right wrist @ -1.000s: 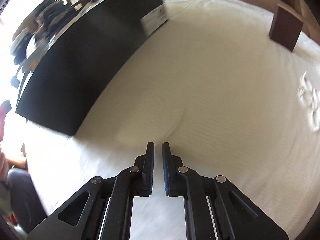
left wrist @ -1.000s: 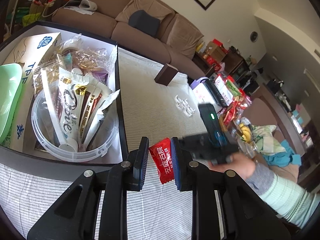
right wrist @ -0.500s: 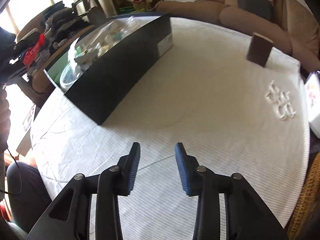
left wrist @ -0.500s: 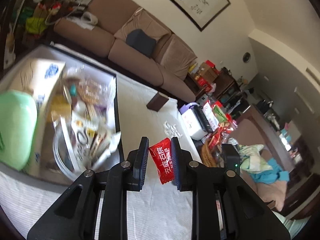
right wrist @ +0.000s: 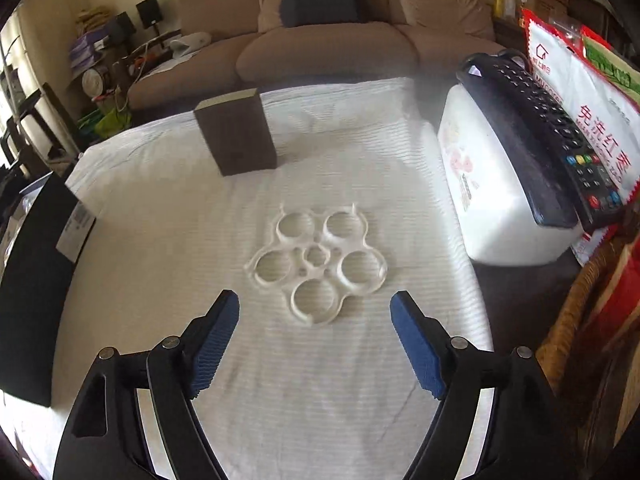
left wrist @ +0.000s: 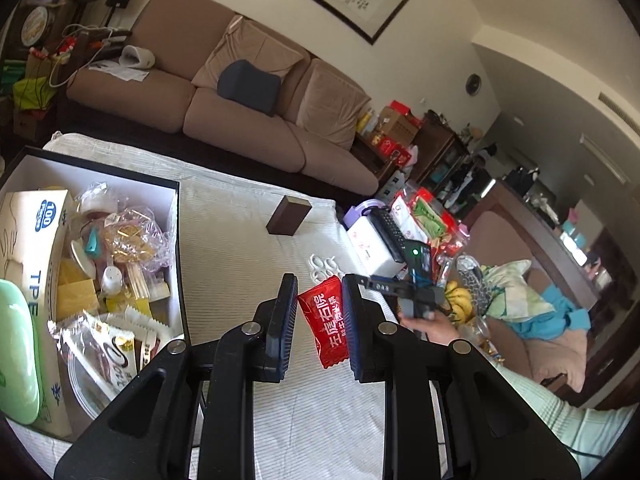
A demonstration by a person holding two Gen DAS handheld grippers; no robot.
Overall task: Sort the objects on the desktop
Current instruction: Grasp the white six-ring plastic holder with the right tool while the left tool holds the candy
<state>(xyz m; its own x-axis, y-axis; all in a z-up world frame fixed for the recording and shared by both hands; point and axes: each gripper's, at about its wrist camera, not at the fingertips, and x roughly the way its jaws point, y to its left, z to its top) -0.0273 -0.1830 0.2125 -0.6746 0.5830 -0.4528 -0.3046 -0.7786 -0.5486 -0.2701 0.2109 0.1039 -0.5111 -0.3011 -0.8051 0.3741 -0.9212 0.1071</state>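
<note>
The left gripper (left wrist: 319, 322), raised above the table (left wrist: 240, 248), clamps a red sachet (left wrist: 329, 325) with white Chinese print. The right gripper (right wrist: 315, 322) tilts down over a clear ring holder (right wrist: 318, 266), its jaws just opened wide, empty. A tissue box (left wrist: 30, 248) reads "100" and "TPE".

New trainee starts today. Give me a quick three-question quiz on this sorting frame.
1. True or false: the left gripper is empty.
2. What lies on the cloth just ahead of the right gripper? A) brown block B) clear ring holder C) remote
3. What colour is the box's outer wall?

Key:
1. False: it grips the red candy packet.
2. B, the clear ring holder; the jaws have just been opening, with nothing between them.
3. Black: the box.
</note>
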